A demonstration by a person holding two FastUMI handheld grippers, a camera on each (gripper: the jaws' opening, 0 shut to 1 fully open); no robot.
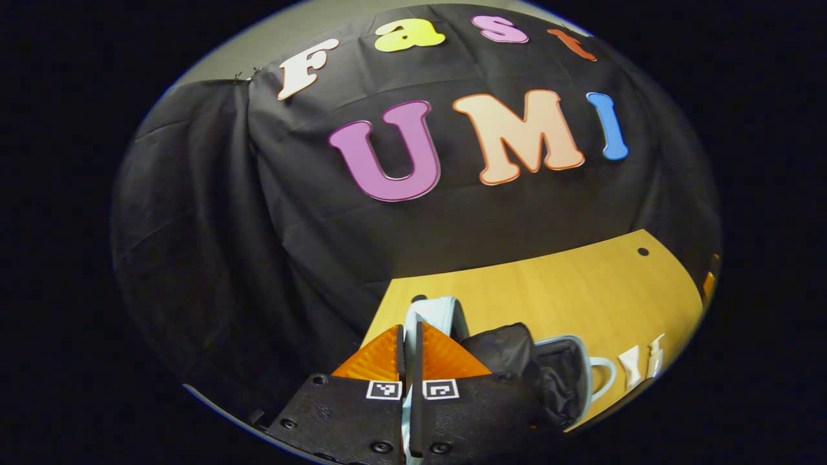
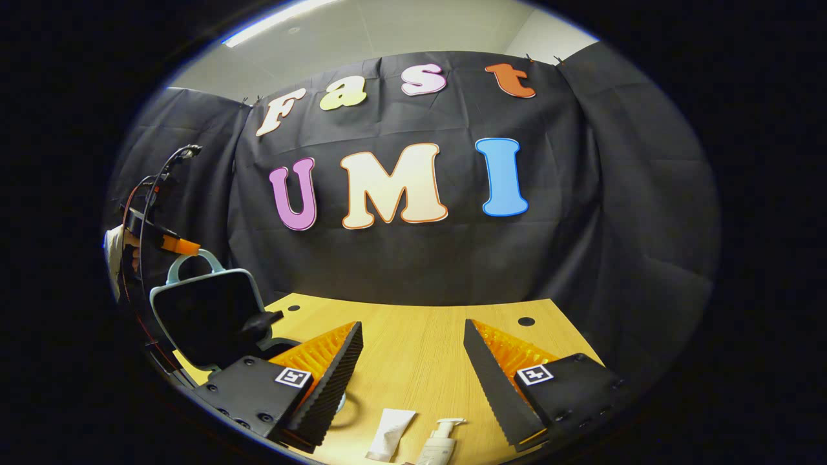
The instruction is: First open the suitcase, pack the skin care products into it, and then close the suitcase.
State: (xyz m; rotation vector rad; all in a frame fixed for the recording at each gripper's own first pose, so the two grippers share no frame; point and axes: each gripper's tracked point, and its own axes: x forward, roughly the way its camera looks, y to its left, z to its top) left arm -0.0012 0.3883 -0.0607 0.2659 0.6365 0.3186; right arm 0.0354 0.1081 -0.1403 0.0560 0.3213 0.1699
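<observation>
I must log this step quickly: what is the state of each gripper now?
Left gripper: shut on the suitcase lid, holding it raised.
Right gripper: open, holding nothing, above the tube and pump bottle.

Left gripper (image 1: 408, 352) is holding its fingers nearly closed, pinching a thin edge. Right gripper (image 2: 413, 361) is hovering, fingers spread wide.

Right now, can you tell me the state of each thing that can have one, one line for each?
Suitcase lid: open, raised upright.
Left claw: shut on the lid's pale rim.
Right claw: open, holding nothing.
Tube: lying on the table, not packed.
Pump bottle: on the table beside the tube, not packed.
</observation>
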